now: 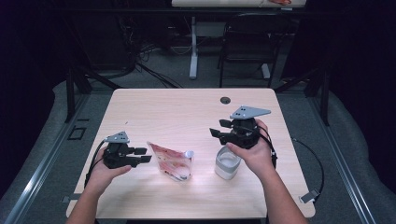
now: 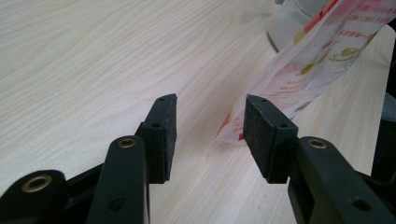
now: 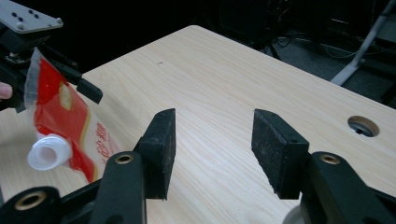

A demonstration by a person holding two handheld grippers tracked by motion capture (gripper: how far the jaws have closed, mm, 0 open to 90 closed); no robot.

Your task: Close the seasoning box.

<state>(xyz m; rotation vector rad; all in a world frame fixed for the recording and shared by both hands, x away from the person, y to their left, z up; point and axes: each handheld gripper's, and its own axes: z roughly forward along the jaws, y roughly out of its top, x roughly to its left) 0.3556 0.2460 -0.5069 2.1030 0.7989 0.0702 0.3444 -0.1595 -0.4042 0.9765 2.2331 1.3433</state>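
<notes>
A red and white spouted pouch (image 1: 169, 162) with a white spout (image 1: 189, 153) sits tilted on the wooden table (image 1: 177, 112), left of a small white cup (image 1: 227, 163). My left gripper (image 1: 144, 155) is open at the pouch's left corner. In the left gripper view the pouch corner (image 2: 280, 79) lies just beyond the gripper (image 2: 211, 105), not clamped. My right gripper (image 1: 216, 128) is open, held in the air just above and behind the cup. In the right gripper view that gripper (image 3: 215, 116) frames bare table, with the pouch (image 3: 60, 112) and its spout (image 3: 46, 151) at the left.
A round cable hole (image 1: 225, 100) is set in the table near its far edge. A black chair (image 1: 247, 42) and a desk leg (image 1: 193, 46) stand on the floor beyond. Cables trail from both grippers over the table's sides.
</notes>
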